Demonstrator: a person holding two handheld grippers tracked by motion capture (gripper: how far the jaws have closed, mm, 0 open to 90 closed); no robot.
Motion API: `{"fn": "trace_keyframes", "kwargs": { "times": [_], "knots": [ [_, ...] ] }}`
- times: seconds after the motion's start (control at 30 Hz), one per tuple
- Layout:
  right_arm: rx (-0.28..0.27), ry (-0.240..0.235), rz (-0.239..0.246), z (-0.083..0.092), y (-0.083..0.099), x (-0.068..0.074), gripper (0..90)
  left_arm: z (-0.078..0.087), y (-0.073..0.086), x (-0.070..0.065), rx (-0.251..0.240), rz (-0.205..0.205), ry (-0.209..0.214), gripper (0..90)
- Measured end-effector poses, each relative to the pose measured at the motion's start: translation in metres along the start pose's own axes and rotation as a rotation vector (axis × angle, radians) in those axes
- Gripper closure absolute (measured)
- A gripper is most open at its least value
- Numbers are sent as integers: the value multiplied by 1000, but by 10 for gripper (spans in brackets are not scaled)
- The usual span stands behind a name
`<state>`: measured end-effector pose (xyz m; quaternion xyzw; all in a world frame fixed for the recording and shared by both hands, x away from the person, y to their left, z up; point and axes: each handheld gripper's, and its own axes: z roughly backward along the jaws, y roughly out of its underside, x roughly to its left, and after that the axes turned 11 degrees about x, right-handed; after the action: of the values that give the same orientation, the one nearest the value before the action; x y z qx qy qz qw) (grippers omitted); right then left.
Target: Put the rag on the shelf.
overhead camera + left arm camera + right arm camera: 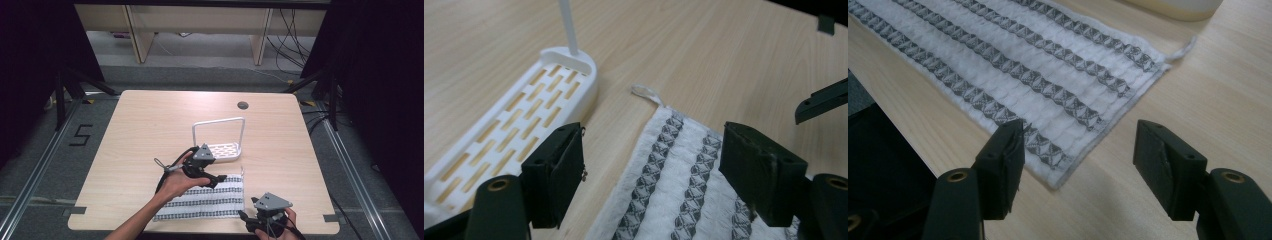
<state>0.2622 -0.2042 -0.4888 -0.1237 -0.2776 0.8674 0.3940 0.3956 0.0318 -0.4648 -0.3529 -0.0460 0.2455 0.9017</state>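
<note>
A white towel [205, 198] with dark grey patterned stripes lay flat on the pale wooden counter [145, 130], close to the edge nearest the person. The stripes ran along its length, each a chain of small diamond shapes woven into a ribbed, waffle-like white ground. From the corner of the towel closest to the rack a thin white hanging loop [646, 93] stuck out onto the bare wood.

Just beyond the towel's far edge stood a white plastic rack [222, 145], a slotted tray with a tall wire frame rising from it.

The left hand-held gripper [216, 180] hovered over the towel's far edge, near the rack. In the left gripper view its jaws stood wide apart with the towel's looped corner lying between and beneath them, the pads [561, 170] not pressing on the cloth.

The right hand-held gripper [245, 220] was at the towel's near corner, on the side away from the rack, held in a hand [275, 231] at the counter's edge. In the right gripper view its jaws were also apart, set either side of that corner; one pad [1007, 160] was right at the hem, the other over bare wood, with nothing clamped.
</note>
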Motion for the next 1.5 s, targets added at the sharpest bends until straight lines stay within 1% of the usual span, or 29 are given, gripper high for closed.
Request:
{"fn": "trace_keyframes", "kwargs": {
  "times": [0.03,0.07,0.1,0.13,0.17,0.2,0.3,0.33,0.37,0.4,0.43,0.53,0.57,0.6,0.63,0.67,0.83,0.97,1.0,1.07,1.1,1.2,1.27,1.33,1.37,1.4,1.43,1.47,1.5],
  "knots": [
    [12,-11,5,-2,-1,0,403,-11,-3,-1,32,-17,-4,250],
    [13,-16,9,-2,-1,0,411,-15,-4,0,58,-36,-2,249],
    [13,-16,9,-2,-1,0,411,-15,-4,0,58,-36,-2,248],
    [10,-7,14,-4,0,1,415,-22,-8,1,71,-35,3,245],
    [16,-14,12,-3,-1,2,418,-22,-8,1,71,-35,3,245],
    [17,6,19,-3,-1,2,420,-29,-12,3,76,-32,27,246],
    [23,6,21,-5,-1,3,424,-35,-16,3,81,-37,41,258],
    [24,7,22,-6,-1,3,426,-36,-17,3,95,-47,46,269],
    [29,0,19,-6,-1,4,427,-39,-19,2,93,-43,52,272],
    [31,-4,0,-6,-1,6,427,-42,-21,2,99,-45,62,278],
    [35,3,11,-7,-1,6,430,-45,-22,2,112,-53,59,293],
    [50,0,1,-9,-2,7,432,-54,-26,2,141,-66,68,316],
    [50,0,1,-9,-2,7,432,-54,-26,2,141,-66,68,333],
    [47,2,25,-10,-2,5,433,-57,-28,2,145,-74,73,354],
    [44,6,28,-10,-2,5,434,-58,-29,2,146,-75,67,359],
    [63,-1,9,-9,-2,6,435,-62,-30,0,152,-80,75,370],
    [74,5,2,-13,-2,6,441,-70,-34,-1,184,-116,88,409],
    [79,5,2,-14,-2,5,452,-76,-36,0,195,-122,96,439],
    [78,2,-19,-15,-1,7,459,-77,-37,-1,199,-117,100,448],
    [89,2,-7,-15,-1,4,466,-79,-38,-1,203,-124,105,465],
    [88,1,-18,-16,-1,4,469,-80,-40,-2,218,-142,106,468],
    [89,5,-6,-17,-2,3,474,-83,-40,-2,226,-136,112,490],
    [87,3,2,-19,-2,3,478,-84,-40,-1,227,-145,113,498],
    [97,0,11,-19,-2,4,515,-84,-41,-2,231,-165,109,545],
    [97,0,11,-19,-2,4,515,-84,-41,-2,231,-165,109,570],
    [98,1,16,-21,-2,4,526,-84,-41,-2,232,-176,111,570],
    [100,-9,15,-21,-1,5,577,-83,-40,-5,239,-179,100,647],
    [105,-20,2,-20,-2,6,592,-83,-40,-6,242,-196,100,680],
    [105,-20,2,-20,-2,6,592,-83,-40,-6,242,-196,100,715]
  ]
}}
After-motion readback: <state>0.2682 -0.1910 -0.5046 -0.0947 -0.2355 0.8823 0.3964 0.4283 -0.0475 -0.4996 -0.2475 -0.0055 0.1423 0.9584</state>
